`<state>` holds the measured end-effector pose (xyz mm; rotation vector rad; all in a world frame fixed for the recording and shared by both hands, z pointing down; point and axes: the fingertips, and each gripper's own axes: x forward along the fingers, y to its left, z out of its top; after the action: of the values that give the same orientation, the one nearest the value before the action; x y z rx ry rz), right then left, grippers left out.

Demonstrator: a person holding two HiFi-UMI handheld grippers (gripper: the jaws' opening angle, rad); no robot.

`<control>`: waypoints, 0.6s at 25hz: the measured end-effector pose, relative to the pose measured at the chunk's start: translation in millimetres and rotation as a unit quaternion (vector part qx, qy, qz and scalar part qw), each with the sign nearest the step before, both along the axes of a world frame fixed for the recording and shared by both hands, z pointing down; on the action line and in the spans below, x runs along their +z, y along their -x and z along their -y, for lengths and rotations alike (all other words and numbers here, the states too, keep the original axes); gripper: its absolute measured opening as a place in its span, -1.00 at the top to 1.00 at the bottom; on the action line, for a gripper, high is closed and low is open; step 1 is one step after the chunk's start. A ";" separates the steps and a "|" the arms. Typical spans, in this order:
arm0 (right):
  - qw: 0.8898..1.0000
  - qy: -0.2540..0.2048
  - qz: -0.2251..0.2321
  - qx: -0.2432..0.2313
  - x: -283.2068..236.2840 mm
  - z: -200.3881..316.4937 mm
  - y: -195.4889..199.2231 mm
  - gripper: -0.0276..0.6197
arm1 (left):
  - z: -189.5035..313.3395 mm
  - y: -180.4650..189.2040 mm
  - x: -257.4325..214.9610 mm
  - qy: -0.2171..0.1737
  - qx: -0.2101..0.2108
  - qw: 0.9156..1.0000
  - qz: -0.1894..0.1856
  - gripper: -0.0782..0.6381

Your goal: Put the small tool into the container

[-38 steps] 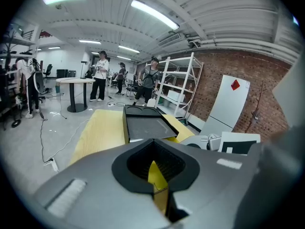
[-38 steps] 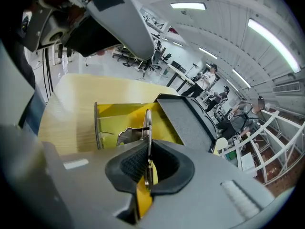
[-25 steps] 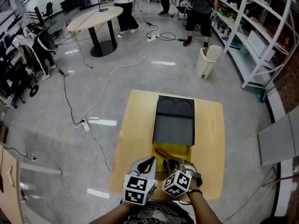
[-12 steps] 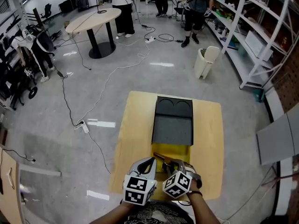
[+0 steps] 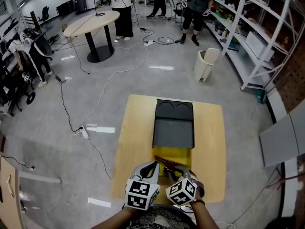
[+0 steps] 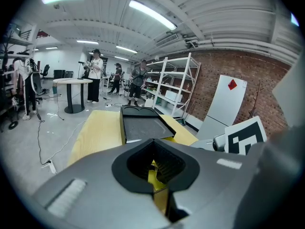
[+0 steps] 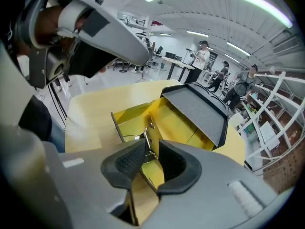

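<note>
Small metal tool (image 7: pixel 148 128), pinched in right gripper (image 7: pixel 151 149) fingers over the open yellow box-shaped container (image 7: pixel 128 119) whose edge left gripper (image 6: pixel 155 168) fingers clamped, seemingly awaited lowering and release.

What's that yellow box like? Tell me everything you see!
The yellow box sits open on the yellow wooden table, towards the edge nearest the person. It looks like thin card or plastic, with upright walls dividing the inside. A black lid lined in grey lies folded back from its far side. The right gripper holds the small tool over it; whether they touch is unclear.
</note>
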<state>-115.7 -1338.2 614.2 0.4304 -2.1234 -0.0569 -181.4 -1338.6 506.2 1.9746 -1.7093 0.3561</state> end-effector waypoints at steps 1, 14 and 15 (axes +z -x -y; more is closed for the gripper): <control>1.000 0.006 0.011 0.008 -0.2 -6.7 -0.6 0.64 | -6.1 -1.9 2.4 0.001 0.002 1.000 -0.001 0.76; 0.980 0.017 0.155 0.124 -77.8 -67.4 -19.1 0.86 | -71.4 -33.3 -19.5 -0.017 0.037 0.999 0.008 0.76; 0.975 0.021 0.176 0.133 -85.7 -74.2 -16.5 0.90 | -78.3 -32.7 -21.7 -0.019 0.039 0.999 0.008 0.76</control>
<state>-99.2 -1264.0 528.5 0.7396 -2.3865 0.2345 -148.7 -1260.4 484.5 2.0755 -1.6626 0.3716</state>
